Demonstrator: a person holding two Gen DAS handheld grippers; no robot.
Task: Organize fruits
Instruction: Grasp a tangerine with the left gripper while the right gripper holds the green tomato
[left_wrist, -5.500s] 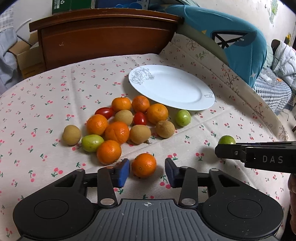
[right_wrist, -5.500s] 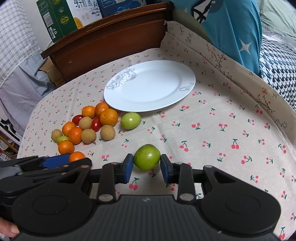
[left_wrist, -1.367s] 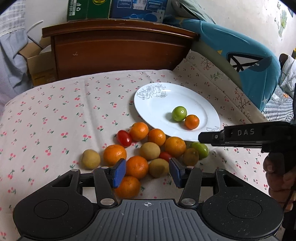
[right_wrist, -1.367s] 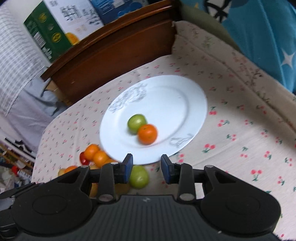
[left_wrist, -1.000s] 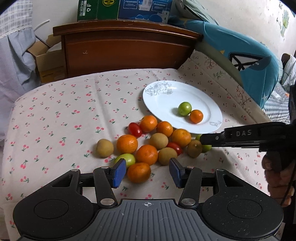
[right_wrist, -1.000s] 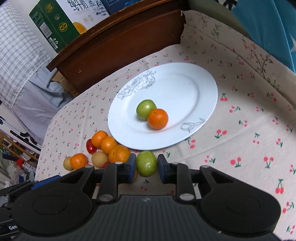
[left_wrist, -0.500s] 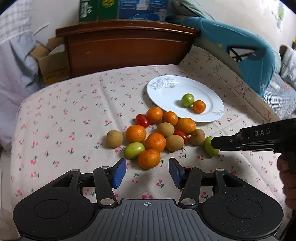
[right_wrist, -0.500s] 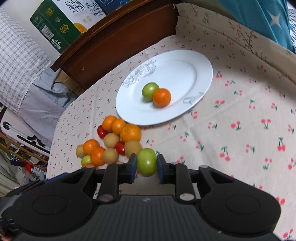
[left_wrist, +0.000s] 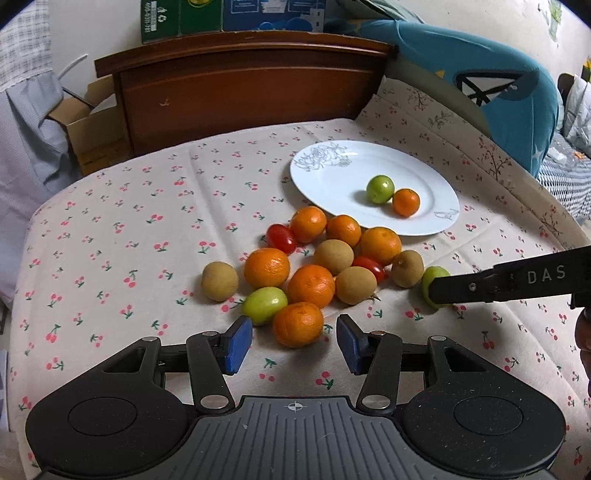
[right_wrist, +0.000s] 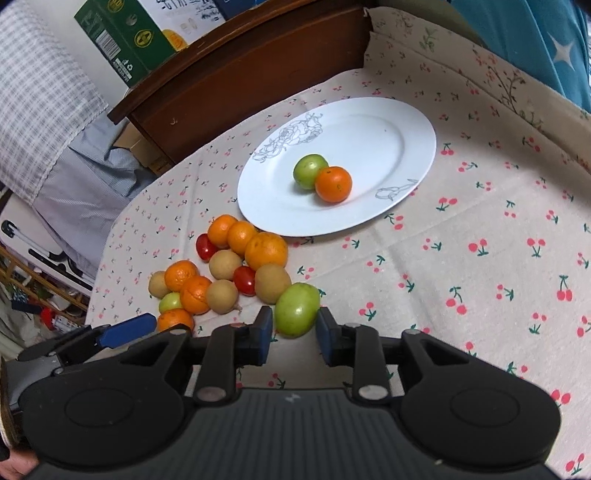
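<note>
A white plate (left_wrist: 332, 184) (right_wrist: 388, 122) holds a green fruit (left_wrist: 379, 188) (right_wrist: 308, 171) and a small orange (left_wrist: 405, 202) (right_wrist: 332, 184). A pile of oranges, brown fruits, red tomatoes and a green fruit (left_wrist: 264, 305) lies on the cloth in front of it. My left gripper (left_wrist: 293, 345) is open, just behind the nearest orange (left_wrist: 298, 324). My right gripper (right_wrist: 294, 334) is shut on a green fruit (right_wrist: 297, 309) (left_wrist: 432, 282) at the pile's right end, low over the cloth.
A cherry-print cloth (left_wrist: 147, 229) covers the table. A dark wooden headboard (left_wrist: 240, 92) and cardboard boxes (left_wrist: 177, 18) stand behind it. A blue cushion (left_wrist: 498, 85) lies at the far right. A checked fabric (right_wrist: 40, 92) hangs on the left.
The plate gained a green fruit and an orange. My right gripper closed on another green fruit beside the pile and drew it back. My left gripper pulled back, open, behind the nearest orange.
</note>
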